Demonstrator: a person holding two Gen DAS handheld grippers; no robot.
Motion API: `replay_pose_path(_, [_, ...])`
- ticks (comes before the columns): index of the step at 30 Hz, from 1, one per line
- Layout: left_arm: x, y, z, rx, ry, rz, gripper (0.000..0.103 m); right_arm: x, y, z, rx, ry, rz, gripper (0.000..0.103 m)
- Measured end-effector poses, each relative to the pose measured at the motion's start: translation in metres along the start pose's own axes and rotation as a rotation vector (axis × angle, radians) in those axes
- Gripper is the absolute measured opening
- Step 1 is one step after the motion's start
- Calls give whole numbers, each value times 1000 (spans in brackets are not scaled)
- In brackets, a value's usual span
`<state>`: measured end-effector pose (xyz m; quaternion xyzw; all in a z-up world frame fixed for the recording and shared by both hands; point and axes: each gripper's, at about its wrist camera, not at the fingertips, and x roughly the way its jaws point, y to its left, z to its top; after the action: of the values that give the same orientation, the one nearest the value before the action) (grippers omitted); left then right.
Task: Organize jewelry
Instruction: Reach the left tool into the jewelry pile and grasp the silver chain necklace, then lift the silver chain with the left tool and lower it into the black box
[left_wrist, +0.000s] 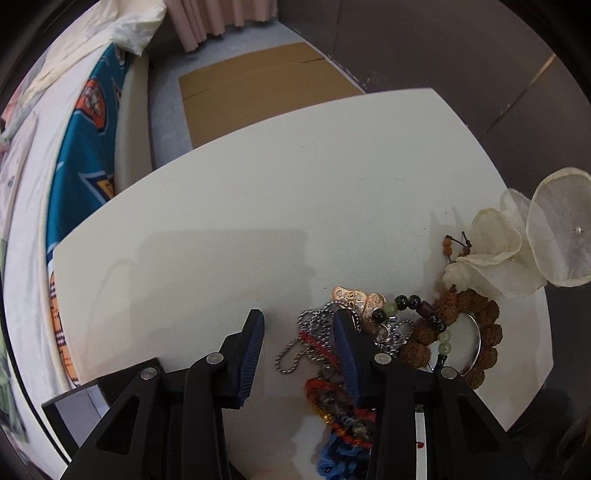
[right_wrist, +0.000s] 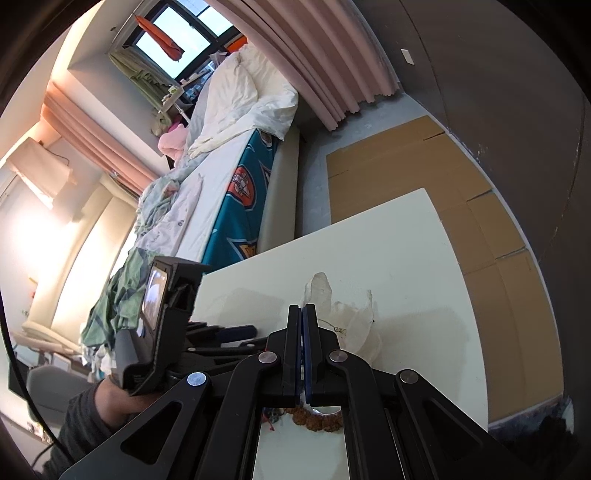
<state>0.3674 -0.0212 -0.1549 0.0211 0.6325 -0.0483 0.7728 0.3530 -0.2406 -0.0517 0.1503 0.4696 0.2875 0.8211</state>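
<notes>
A pile of jewelry lies on the white table (left_wrist: 258, 206) at the lower right of the left wrist view: a silver ball chain (left_wrist: 310, 332), a brown seed-bead bracelet (left_wrist: 476, 332), a dark and green bead bracelet (left_wrist: 410, 306), a gold filigree piece (left_wrist: 354, 297) and red and blue braided cords (left_wrist: 340, 417). A white fabric flower piece (left_wrist: 517, 251) rests above the pile. My left gripper (left_wrist: 299, 328) is open, its right finger over the chain. My right gripper (right_wrist: 303, 314) is shut and empty above the table; the flower (right_wrist: 351, 321) lies just beyond it.
A bed with a teal patterned sheet (right_wrist: 243, 206) and white bedding stands left of the table. Flattened cardboard (left_wrist: 258, 88) lies on the floor beyond the table. A dark wall runs along the right. The left gripper body (right_wrist: 162, 317) shows in the right wrist view.
</notes>
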Motion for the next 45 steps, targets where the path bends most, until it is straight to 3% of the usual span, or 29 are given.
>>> replay_pose_path(5, [3,-9,2,49,14,22,33,-2,-2,-1,-2,0,4,2])
replay_pose_path(7, [2,-8,3,39,19,19,16,-2,-2,-2,-2,1,3,2])
replay_pose_path(11, [-2,-5,6,39,4,-13,6,-2,-2,-2,-3,0,4,2])
replay_pose_path(16, [-23,4,5,19,-54,-17,5,-6,3,-8,-8,-4,10,2])
replay_pose_path(30, [-148,10,-19,0,-308,6,4,-17,37,-16,-49,-24,49,2])
replay_pose_path(45, [-258,18,-41,13,-520,41,4,-34,80,-15,-77,-82,97,2])
